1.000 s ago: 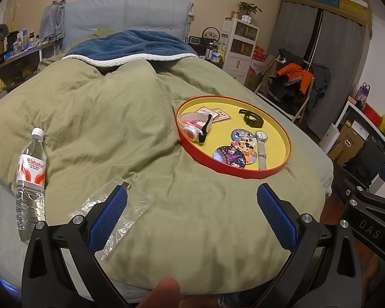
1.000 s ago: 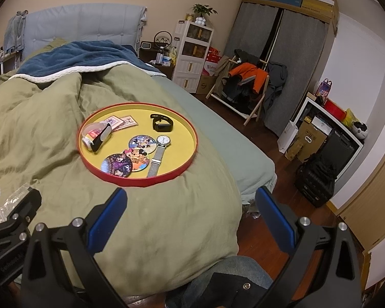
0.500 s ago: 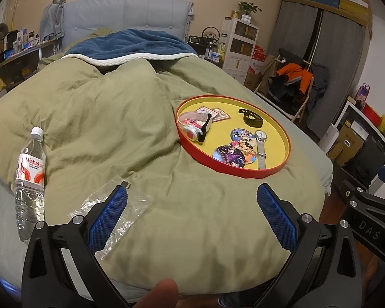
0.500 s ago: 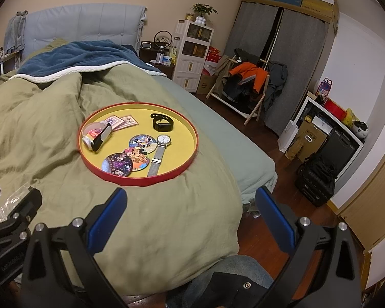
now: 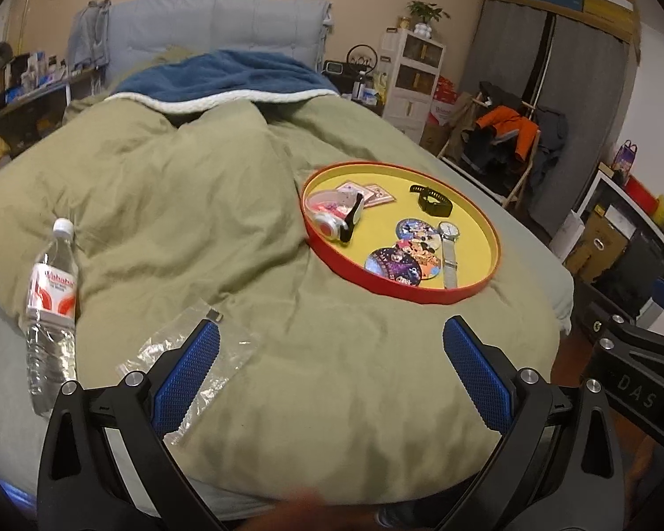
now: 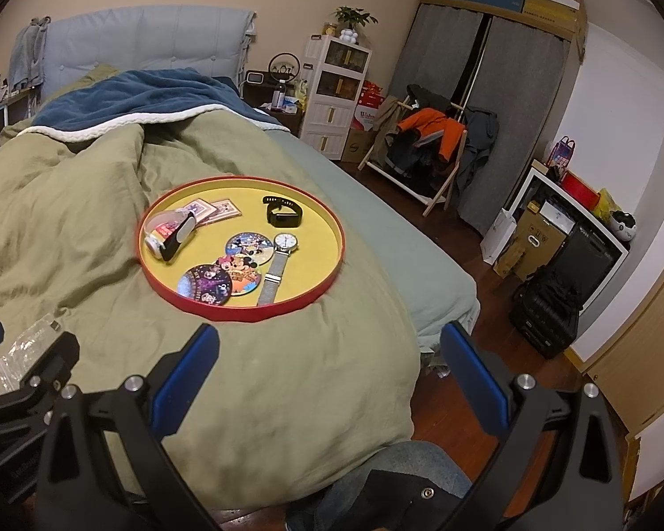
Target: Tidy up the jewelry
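Two hand-held grippers, lower edge of each frame. Left gripper (image 5: 331,365): blue-padded fingers spread wide, nothing between them, hovering above the green duvet (image 5: 190,203); its left finger overlaps, in the picture, one clear plastic bag (image 5: 190,360) lying flat on the duvet (contact cannot be confirmed). Right gripper (image 6: 330,367): fingers equally wide apart, empty, held over the near edge of the bed.

One water bottle (image 5: 51,305), lying on the duvet at lower left of the left view, cap pointing away.

One round tray (image 6: 338,261), red rim, yellow floor, resting on the duvet at mid-frame. Contents, near to far:
- three round cartoon badges (image 6: 237,270), overlapping in a cluster;
- one silver mesh-strap watch (image 6: 276,265), white dial, laid flat just right of the badges;
- one pink-and-white bundle with a black-and-white strap (image 6: 172,232) at the left rim (exact item unclear);
- two small cards (image 6: 214,210), side by side;
- one black fitness band (image 6: 283,212), coiled, toward the far side.

One blue blanket (image 6: 155,93), at the far end of the bed.
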The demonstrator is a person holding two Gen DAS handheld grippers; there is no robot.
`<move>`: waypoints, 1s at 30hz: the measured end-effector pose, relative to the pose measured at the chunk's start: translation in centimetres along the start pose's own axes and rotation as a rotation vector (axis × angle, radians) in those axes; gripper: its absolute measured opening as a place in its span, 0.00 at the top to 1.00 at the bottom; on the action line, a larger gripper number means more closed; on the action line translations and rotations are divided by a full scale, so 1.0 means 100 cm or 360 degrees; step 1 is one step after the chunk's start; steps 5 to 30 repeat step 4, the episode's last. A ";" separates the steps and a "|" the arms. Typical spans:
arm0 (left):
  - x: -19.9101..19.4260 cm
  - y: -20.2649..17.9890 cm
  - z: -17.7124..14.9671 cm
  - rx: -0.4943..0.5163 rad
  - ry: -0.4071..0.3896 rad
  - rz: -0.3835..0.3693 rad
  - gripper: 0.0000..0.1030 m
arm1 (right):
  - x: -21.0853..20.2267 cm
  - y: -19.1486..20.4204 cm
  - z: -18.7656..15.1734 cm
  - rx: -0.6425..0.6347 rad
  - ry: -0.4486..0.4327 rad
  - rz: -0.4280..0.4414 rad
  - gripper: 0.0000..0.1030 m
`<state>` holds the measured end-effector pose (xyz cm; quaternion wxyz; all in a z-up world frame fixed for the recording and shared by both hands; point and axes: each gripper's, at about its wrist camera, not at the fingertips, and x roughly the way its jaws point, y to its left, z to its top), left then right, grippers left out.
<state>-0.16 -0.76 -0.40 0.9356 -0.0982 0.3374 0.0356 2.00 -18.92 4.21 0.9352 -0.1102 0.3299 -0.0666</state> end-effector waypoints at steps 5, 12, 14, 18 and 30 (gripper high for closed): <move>-0.001 0.001 0.001 -0.0005 -0.0011 0.0021 0.04 | 0.000 0.001 0.001 -0.0002 -0.0002 0.0001 0.07; -0.001 0.001 0.001 -0.0005 -0.0011 0.0021 0.04 | 0.000 0.001 0.001 -0.0002 -0.0002 0.0001 0.07; -0.001 0.001 0.001 -0.0005 -0.0011 0.0021 0.04 | 0.000 0.001 0.001 -0.0002 -0.0002 0.0001 0.07; -0.001 0.001 0.001 -0.0005 -0.0011 0.0021 0.04 | 0.000 0.001 0.001 -0.0002 -0.0002 0.0001 0.07; -0.001 0.001 0.001 -0.0005 -0.0011 0.0021 0.04 | 0.000 0.001 0.001 -0.0002 -0.0002 0.0001 0.07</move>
